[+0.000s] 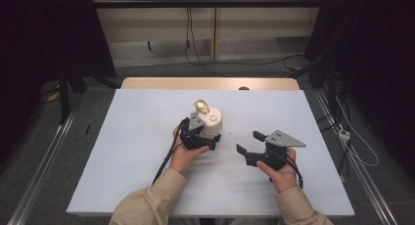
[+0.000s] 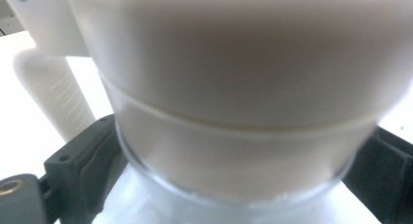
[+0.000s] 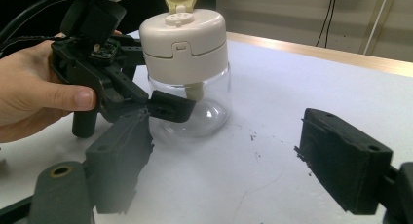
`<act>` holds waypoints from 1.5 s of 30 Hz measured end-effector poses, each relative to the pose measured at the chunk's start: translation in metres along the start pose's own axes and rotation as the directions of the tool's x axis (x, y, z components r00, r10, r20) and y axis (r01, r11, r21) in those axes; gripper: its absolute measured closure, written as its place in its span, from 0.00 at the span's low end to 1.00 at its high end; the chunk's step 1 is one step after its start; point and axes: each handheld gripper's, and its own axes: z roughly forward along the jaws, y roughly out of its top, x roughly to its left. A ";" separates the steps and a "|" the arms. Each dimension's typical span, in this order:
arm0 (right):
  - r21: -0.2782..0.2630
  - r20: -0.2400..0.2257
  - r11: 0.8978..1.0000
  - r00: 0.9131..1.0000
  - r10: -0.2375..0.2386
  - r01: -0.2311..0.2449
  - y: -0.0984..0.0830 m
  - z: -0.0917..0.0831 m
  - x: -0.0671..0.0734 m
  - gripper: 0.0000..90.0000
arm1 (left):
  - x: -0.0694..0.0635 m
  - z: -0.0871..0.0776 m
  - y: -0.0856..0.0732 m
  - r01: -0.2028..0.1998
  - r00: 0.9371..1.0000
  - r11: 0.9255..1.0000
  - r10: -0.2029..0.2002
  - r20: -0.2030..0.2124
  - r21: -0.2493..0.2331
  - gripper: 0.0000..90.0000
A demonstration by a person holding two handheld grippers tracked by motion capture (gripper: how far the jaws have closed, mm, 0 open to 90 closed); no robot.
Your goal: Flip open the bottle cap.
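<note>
A small chopper jar stands on the white table top. It has a cream lid, a clear glass bowl and a yellow handle on top. My left gripper comes at it from the near left. Its jaws are shut on the glass bowl just below the lid, with one black finger on each side. My right gripper sits to the right of the jar, apart from it. It points toward the jar with its jaws wide open and only bare table between its pads.
The white top lies on a wooden table whose back edge shows beyond it. A few dark crumbs lie on the surface beside the jar. Cables run over the floor at the right, and dark stands flank the table.
</note>
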 end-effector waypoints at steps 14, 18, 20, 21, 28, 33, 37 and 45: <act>0.025 -0.002 1.000 1.000 -0.019 0.019 -0.009 -0.005 0.000 0.17 | 0.013 -0.052 -0.021 0.001 0.999 1.000 -0.001 0.050 -0.003 0.06; 0.024 -0.002 1.000 1.000 -0.010 0.010 -0.012 -0.009 0.000 0.16 | 0.019 -0.070 -0.024 0.000 0.998 1.000 0.000 0.059 -0.013 0.06; 0.025 0.002 1.000 1.000 -0.016 0.016 -0.014 -0.012 -0.001 0.16 | 0.021 -0.079 -0.027 -0.010 0.998 1.000 0.010 0.059 -0.005 0.06; 0.024 0.002 1.000 1.000 -0.012 0.012 -0.015 -0.013 -0.001 0.16 | 0.022 -0.083 -0.030 -0.014 0.998 1.000 0.014 0.056 -0.007 0.06; 0.029 0.012 1.000 1.000 -0.005 0.004 -0.021 -0.020 -0.004 0.15 | 0.030 -0.116 -0.043 -0.016 0.997 1.000 0.017 0.077 -0.005 0.05; 0.035 0.012 0.999 1.000 -0.015 0.015 -0.025 -0.026 -0.004 0.15 | 0.040 -0.137 -0.053 0.011 0.997 1.000 -0.009 0.080 -0.017 0.05; 0.036 0.020 0.999 1.000 -0.008 0.007 -0.027 -0.030 -0.005 0.15 | 0.047 -0.149 -0.062 0.026 0.998 1.000 -0.025 0.060 -0.016 0.06; 0.041 0.035 0.999 0.999 0.000 -0.001 -0.031 -0.036 -0.009 0.15 | 0.061 -0.171 -0.074 0.035 0.999 0.999 -0.035 0.025 -0.018 0.06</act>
